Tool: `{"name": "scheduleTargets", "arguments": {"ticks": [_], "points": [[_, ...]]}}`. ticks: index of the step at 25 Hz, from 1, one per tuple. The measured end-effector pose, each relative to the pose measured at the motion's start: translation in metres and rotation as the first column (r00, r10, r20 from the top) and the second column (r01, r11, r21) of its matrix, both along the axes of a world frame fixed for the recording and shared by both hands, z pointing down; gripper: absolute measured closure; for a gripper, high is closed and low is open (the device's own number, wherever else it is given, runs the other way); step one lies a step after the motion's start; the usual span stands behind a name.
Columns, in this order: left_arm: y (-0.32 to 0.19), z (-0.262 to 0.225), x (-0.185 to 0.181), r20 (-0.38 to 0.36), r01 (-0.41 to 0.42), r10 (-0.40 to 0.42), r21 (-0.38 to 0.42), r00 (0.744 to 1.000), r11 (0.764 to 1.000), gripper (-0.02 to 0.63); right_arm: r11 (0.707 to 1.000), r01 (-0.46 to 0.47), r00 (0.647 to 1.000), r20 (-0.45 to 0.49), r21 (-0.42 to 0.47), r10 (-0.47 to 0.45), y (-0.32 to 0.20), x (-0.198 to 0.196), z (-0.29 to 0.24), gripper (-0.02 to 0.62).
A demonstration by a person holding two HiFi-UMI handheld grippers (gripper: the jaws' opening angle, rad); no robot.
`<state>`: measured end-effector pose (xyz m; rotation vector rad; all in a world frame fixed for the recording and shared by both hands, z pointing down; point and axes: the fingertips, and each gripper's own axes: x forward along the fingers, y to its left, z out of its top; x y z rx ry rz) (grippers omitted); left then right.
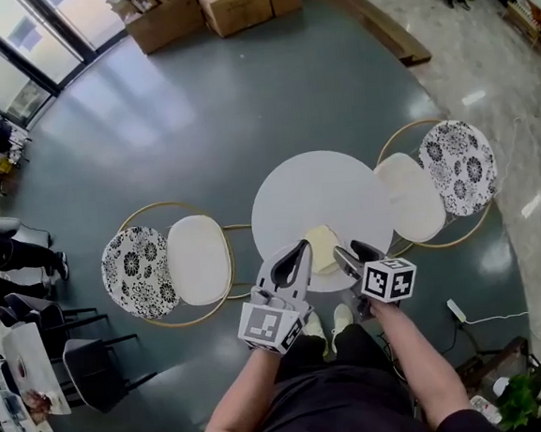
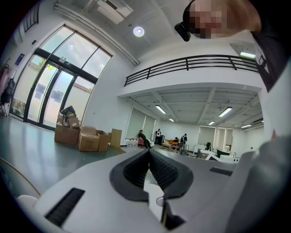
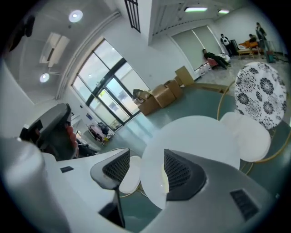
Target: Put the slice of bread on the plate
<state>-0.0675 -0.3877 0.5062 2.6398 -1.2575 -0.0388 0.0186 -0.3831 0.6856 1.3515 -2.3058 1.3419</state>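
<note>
1. Bread [image 1: 322, 245] lies flat on the white table [image 1: 315, 192], close to the table's near edge. In the head view it shows between the two grippers, which cover its sides.
2. Left gripper [image 1: 303, 246] is above the near table edge, just left of the bread. In the left gripper view its jaws [image 2: 149, 151] meet at the tips with nothing between them, and it points level across the room.
3. Right gripper [image 1: 353, 250] is just right of the bread and tilts down toward the table. In the right gripper view its jaws [image 3: 146, 154] stand wide apart and hold nothing. Only the table [image 3: 200, 132] and a cream seat [image 3: 129, 175] show through the gap.
4. Chairs with cream seats and flowered backs stand on both sides of the table, the left chair [image 1: 166, 262] and the right chair [image 1: 441, 177].
5. Boxes [image 1: 233, 2] sit on the grey floor [image 1: 196, 123], well beyond the table.
</note>
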Motion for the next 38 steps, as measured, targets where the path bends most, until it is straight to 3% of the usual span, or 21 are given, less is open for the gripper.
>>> {"name": "scheduleTargets", "arguments": {"ticks": [4,8,12,19,28,38], "points": [[0.007,-0.024,0.006,-0.017,-0.006,0.006,0.001,1.0,1.0,0.601,0.991,0.079,0.996,0.038,0.108,-0.083,-0.004,-0.015,-0.065,0.355],[0.014,-0.049,0.012,-0.026,-0.007,0.007,0.01,1.0,1.0,0.601,0.964,0.133,0.985,0.073,0.229,-0.153,-0.004,-0.021,-0.127,0.376],[0.016,-0.068,0.014,-0.004,0.013,-0.013,0.018,1.0,1.0,0.601,0.926,0.163,0.985,-0.01,0.341,-0.169,-0.003,-0.017,-0.174,0.419],[0.015,-0.098,0.02,0.026,0.016,-0.018,0.049,0.999,0.999,0.601,0.841,0.161,0.986,-0.125,0.517,-0.113,-0.004,-0.003,-0.244,0.497],[0.021,-0.133,0.029,0.023,0.008,-0.01,0.084,1.0,0.996,0.601,0.756,0.163,0.985,-0.142,0.633,-0.094,0.005,-0.003,-0.309,0.576],[0.026,-0.14,0.031,0.028,0.004,-0.007,0.081,1.0,0.997,0.601,0.736,0.188,0.98,-0.173,0.65,-0.097,0.016,-0.012,-0.315,0.589]]}}
